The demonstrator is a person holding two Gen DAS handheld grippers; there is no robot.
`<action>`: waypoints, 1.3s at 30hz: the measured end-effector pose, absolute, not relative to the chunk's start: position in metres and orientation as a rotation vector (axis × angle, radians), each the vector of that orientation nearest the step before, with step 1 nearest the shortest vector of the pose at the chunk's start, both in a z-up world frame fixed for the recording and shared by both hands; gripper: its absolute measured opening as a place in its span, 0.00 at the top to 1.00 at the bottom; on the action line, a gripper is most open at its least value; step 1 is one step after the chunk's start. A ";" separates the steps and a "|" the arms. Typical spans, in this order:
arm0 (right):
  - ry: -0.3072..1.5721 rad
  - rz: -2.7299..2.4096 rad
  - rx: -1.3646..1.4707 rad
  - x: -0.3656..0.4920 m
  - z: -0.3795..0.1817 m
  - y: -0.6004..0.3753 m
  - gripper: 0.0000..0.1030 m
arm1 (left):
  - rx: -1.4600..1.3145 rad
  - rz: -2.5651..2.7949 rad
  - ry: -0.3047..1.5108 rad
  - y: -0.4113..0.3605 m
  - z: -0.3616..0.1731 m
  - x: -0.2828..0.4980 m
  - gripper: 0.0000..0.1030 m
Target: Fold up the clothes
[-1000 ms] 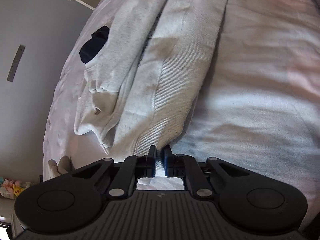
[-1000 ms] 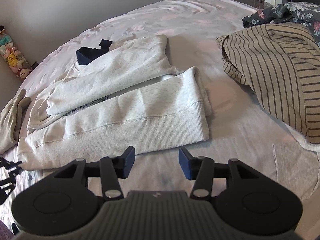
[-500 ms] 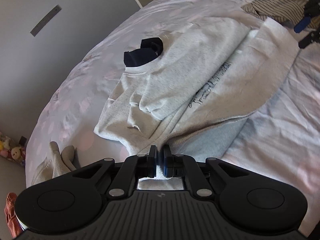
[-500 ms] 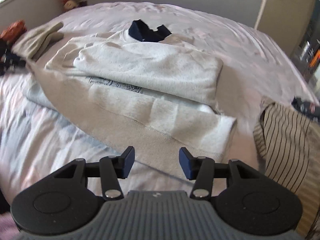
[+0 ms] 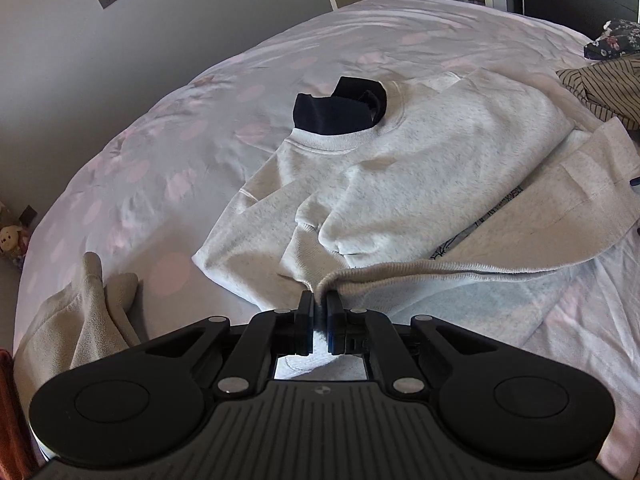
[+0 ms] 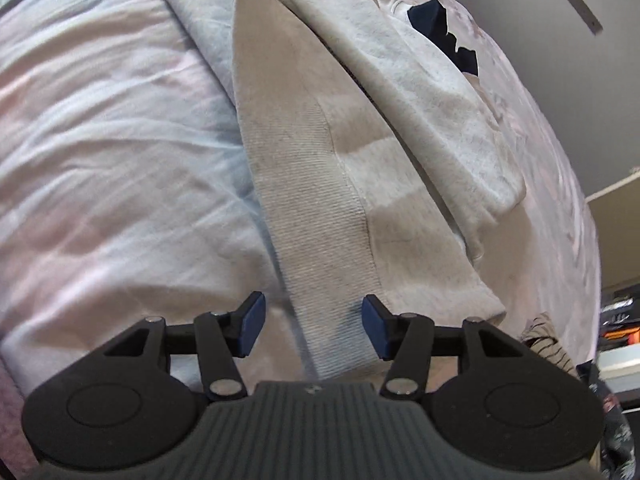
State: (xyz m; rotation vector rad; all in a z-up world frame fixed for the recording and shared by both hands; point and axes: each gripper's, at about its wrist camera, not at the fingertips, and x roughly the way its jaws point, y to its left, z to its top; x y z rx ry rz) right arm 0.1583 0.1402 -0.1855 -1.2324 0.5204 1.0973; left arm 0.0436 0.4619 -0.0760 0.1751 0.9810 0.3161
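A pale grey sweatshirt (image 5: 420,168) lies on the bed with its sleeves folded across the body and a dark collar opening at the far end. My left gripper (image 5: 319,308) is shut on one corner of its ribbed hem, lifting that edge slightly off the sheet. In the right wrist view the same sweatshirt (image 6: 420,92) stretches away from me, its ribbed hem (image 6: 316,240) running down between my fingers. My right gripper (image 6: 312,324) is open, straddling the other end of the hem without closing on it.
The bed (image 5: 168,152) has a white sheet with faint pink dots. A beige garment (image 5: 76,312) lies at the left edge. A striped garment (image 5: 600,88) and a dark floral one (image 5: 612,38) sit at the far right. A grey wall stands behind.
My right gripper has swung in low over the hem's other end, which now lies between its open fingers. The left gripper keeps its grip and has raised the hem corner a little.
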 end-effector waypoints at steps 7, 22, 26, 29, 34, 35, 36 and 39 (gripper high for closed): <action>0.308 1.057 -1.456 0.152 -0.204 0.131 0.56 | 0.148 0.327 0.983 0.476 -0.080 0.046 0.96; 0.060 0.697 -1.084 0.124 -0.094 0.093 0.95 | 0.103 0.373 0.757 0.436 -0.019 -0.048 0.97; 0.016 0.614 -0.958 0.100 -0.060 0.078 0.95 | 0.073 0.402 0.632 0.411 0.007 -0.092 0.97; -0.007 0.578 -0.878 0.081 -0.044 0.065 0.95 | 0.044 0.416 0.561 0.392 0.018 -0.120 0.97; -0.087 0.522 -0.836 0.043 -0.036 0.041 0.95 | 0.010 0.442 0.468 0.365 0.024 -0.157 0.97; -0.090 0.510 -0.820 0.038 -0.034 0.038 0.95 | 0.011 0.449 0.452 0.359 0.025 -0.163 0.97; -0.093 0.499 -0.804 0.033 -0.032 0.034 0.95 | 0.012 0.456 0.434 0.355 0.025 -0.169 0.97; -0.103 0.462 -0.758 0.020 -0.027 0.026 0.95 | 0.012 0.472 0.381 0.346 0.031 -0.184 0.97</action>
